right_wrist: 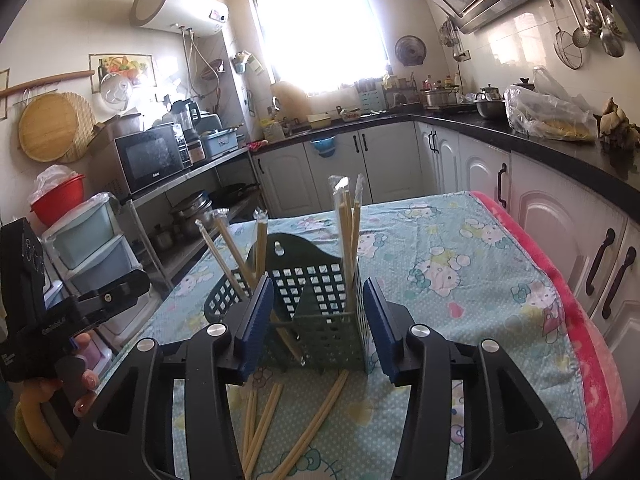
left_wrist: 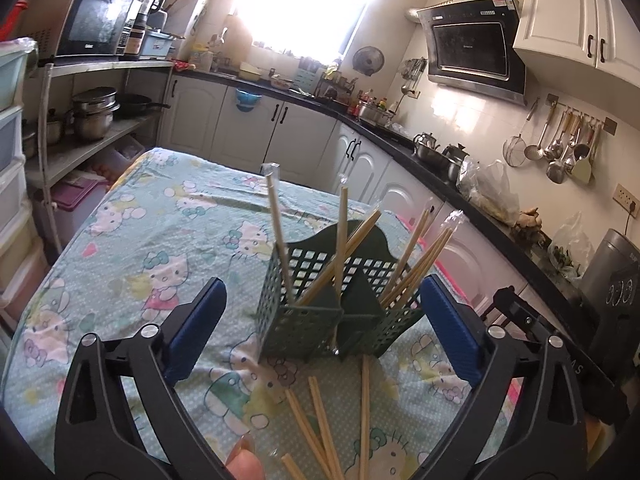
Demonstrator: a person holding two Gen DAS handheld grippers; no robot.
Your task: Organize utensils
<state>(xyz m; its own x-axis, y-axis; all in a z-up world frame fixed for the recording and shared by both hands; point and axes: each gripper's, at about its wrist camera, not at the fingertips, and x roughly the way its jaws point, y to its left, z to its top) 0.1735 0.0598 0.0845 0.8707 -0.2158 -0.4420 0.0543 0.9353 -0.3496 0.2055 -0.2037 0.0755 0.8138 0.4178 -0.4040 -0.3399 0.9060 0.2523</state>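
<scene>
A dark green perforated utensil holder (left_wrist: 304, 324) stands on the table, also in the right wrist view (right_wrist: 328, 332). Several wrapped bamboo chopsticks (left_wrist: 344, 240) stand upright or lean in its compartments, also in the right wrist view (right_wrist: 348, 236). Several loose chopsticks (left_wrist: 320, 428) lie on the cloth in front of it, also in the right wrist view (right_wrist: 316, 424). My left gripper (left_wrist: 322, 324) is open and empty, its pads wide on either side of the holder. My right gripper (right_wrist: 319, 320) is open and empty, close in front of the holder.
The table wears a light-blue cartoon cloth (left_wrist: 160, 248) with a pink edge (right_wrist: 576, 320) on the right. White cabinets and a black counter (left_wrist: 400, 144) run behind and to the right. A shelf with pots (left_wrist: 96, 112) and plastic drawers (right_wrist: 92, 248) stand at left.
</scene>
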